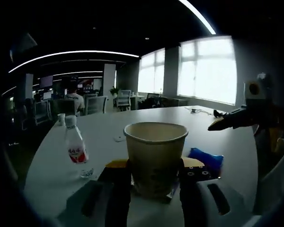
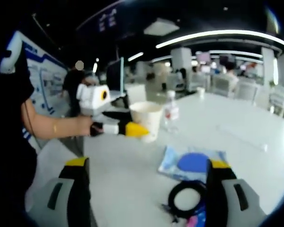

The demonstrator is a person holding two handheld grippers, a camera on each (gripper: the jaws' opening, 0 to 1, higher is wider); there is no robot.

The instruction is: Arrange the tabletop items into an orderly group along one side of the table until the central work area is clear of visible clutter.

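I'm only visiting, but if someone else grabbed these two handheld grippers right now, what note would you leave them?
Left gripper: shut on the paper cup, on or just above the white table.
Right gripper: open, holding nothing, over a blue packet and a black cable coil.
Water bottle stands beside the cup; a small lid-like thing lies farther back.
Done: cup gripped.
Left: set the cup at one side, then gather bottle, packet and cable beside it.
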